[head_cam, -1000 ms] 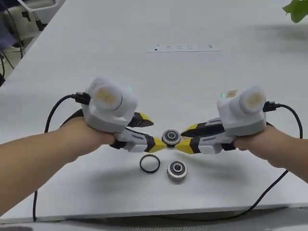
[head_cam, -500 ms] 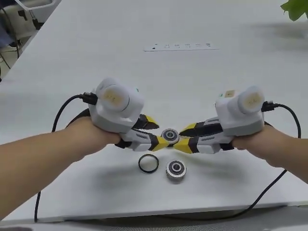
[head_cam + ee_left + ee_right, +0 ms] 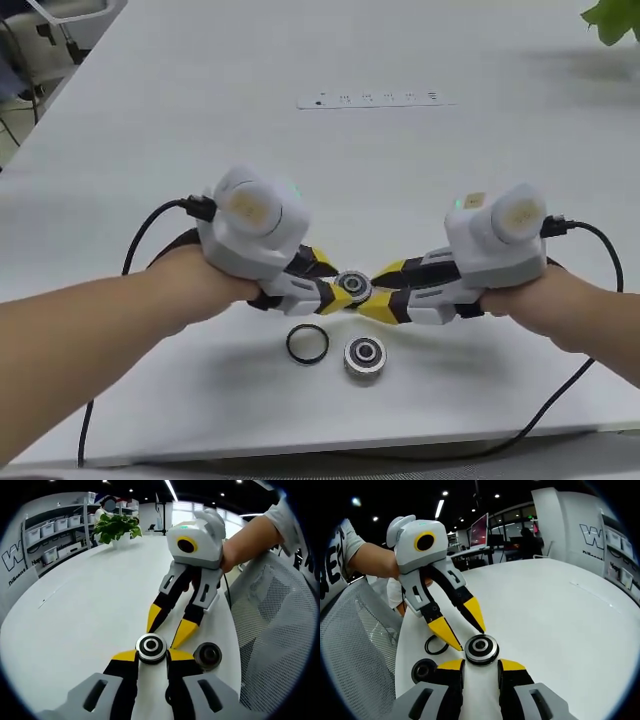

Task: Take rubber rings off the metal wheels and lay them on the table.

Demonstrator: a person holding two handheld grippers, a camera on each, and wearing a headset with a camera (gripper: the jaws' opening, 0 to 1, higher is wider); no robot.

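The person is holding a metal wheel up off the white table, between the two tools, just above the near edge. The left gripper is pinching it: in the left gripper view the jaws are narrowed to the wheel's width, with a yellow tip against each side. The right gripper is meeting the wheel from the opposite side with its jaws parted about as far. Its tips are sitting at the rim, though I cannot tell whether they are biting or only touching. A dark band is showing around this wheel, so its rubber ring seems to be on it yet.

Below, one loose rubber ring is lying flat on the table, and just beside it, not touching, a second wheel is resting on its face. I take that for the finished one. So the job is looking about halfway along: one ring off and laid down, the raised wheel's ring waiting to be peeled and set beside it.
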